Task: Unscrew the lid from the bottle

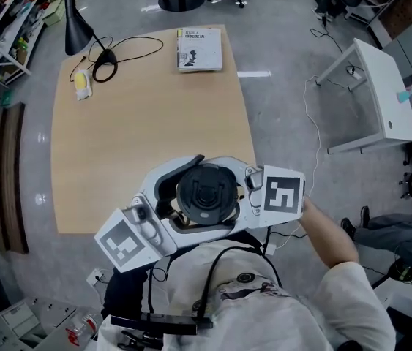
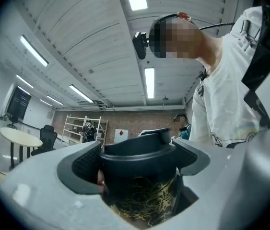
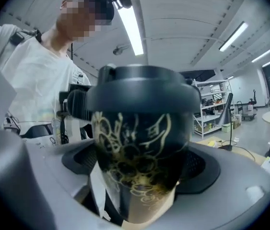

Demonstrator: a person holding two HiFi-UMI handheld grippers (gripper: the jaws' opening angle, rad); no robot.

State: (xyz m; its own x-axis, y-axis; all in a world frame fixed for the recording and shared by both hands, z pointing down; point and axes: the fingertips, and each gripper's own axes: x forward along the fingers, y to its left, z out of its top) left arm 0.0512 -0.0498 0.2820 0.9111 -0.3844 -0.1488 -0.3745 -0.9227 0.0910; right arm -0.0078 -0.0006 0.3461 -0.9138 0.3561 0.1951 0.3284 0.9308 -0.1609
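One big wooden table (image 1: 140, 123) fills the upper left of the head view, with a lamp (image 1: 77, 28) and a book (image 1: 199, 49) far off at its top edge. Low in the middle of the frame, the left gripper (image 2: 135, 162) comes in from the lower left and is clenched on the bottle (image 2: 142, 195), high up near its top. The right gripper (image 3: 140, 163) comes in from the right; its jaws stand wide on each side of the bottle's body and do not seem to squeeze it. The bottle stands straight up between them, held in the air, just as near to both. Its dark lid (image 1: 206, 194) is still on and faces up, so I think the twist must go round that up-and-down line
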